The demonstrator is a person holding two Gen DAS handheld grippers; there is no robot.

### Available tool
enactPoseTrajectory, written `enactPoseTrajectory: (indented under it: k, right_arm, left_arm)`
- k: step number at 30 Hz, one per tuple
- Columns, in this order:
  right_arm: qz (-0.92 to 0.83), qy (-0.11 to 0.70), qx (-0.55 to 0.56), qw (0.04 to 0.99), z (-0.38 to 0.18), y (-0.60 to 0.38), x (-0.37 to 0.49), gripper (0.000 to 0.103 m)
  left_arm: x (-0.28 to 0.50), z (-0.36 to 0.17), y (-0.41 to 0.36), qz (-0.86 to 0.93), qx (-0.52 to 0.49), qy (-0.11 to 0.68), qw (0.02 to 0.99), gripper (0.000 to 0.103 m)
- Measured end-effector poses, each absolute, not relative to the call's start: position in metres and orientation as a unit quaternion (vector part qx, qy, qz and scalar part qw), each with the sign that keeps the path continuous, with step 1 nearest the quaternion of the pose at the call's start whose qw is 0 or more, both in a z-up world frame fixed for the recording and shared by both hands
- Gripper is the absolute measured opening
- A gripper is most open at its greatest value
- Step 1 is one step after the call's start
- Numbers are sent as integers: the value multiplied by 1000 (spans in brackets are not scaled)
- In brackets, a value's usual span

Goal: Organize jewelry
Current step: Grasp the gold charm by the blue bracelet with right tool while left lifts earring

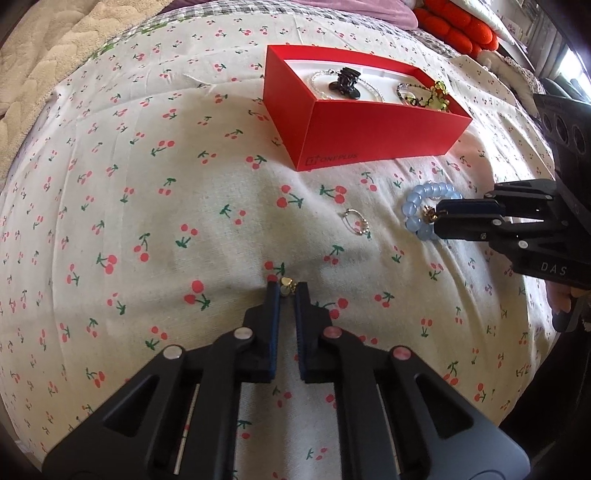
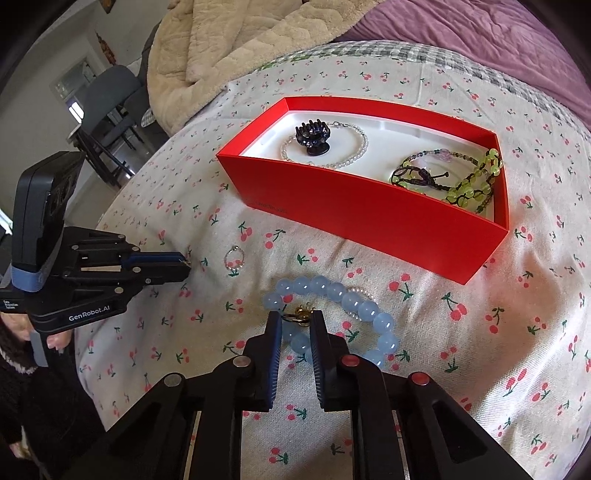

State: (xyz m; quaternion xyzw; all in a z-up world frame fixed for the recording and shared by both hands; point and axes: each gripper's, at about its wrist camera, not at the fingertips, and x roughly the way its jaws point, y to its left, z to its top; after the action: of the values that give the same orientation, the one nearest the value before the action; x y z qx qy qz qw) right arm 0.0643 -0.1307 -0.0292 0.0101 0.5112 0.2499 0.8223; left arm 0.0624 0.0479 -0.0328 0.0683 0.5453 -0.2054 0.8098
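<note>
Left wrist view: left claw at lower centre of frame, low over the cherry-print sheet of the bed, jaws nearly closed around a small gold charm at the tips; firm grip or mere bracketing cannot be told. Silver ring lying loose on the sheet at centre right, apart from both claws. Blue bracelet at right of frame, met by the right claw entering from the right edge.

Right wrist view: right claw at lower centre, jaws partly open, straddling the blue bracelet at its gold clasp, not clamped on it. Left claw at left of frame, tips on the sheet, silver ring just beside them.

Red box, open-topped, in upper centre of the left view and upper right of the right view, resting on the sheet beyond the loose pieces. Inside: black clip on a clear bead strand at the left end, green beads at the right end.

Beige blanket at top of frame.
</note>
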Motion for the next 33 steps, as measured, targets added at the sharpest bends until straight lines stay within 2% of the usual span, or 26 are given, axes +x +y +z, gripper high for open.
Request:
enactPoseTrajectory:
  k: [10, 13, 14, 15, 16, 17, 21, 28, 31, 33]
  right_arm:
    - [238, 522, -25, 818, -26, -135, 59, 19]
    - [239, 523, -25, 818, -27, -135, 58, 25]
    - [242, 524, -22, 816, -28, -134, 58, 36]
    - [247, 524, -18, 815, -28, -134, 57, 57]
    - [248, 523, -15, 815, -29, -132, 57, 66]
    - [250, 521, -15, 816, -30, -131, 56, 70]
    - [253, 525, -6, 813, -34, -128, 57, 70]
    - [256, 542, 122, 791, -37, -152, 71, 69]
    - [245, 545, 154, 787, -39, -160, 75, 59]
    - [233, 548, 161, 787, -42, -163, 77, 47]
  left_arm:
    - [63, -24, 49, -191, 53, 551, 810, 9]
    - [61, -22, 50, -191, 54, 551, 811, 9]
    - [61, -22, 47, -191, 52, 552, 810, 9]
    - [61, -23, 47, -191, 51, 554, 809, 9]
    - [61, -23, 46, -191, 51, 555, 808, 9]
    - [62, -23, 45, -191, 51, 555, 808, 9]
    - [63, -22, 44, -191, 47, 555, 809, 9]
    - [63, -19, 47, -191, 39, 553, 810, 9]
    - [64, -20, 45, -192, 40, 553, 810, 9]
    - [65, -19, 43, -192, 40, 553, 810, 9]
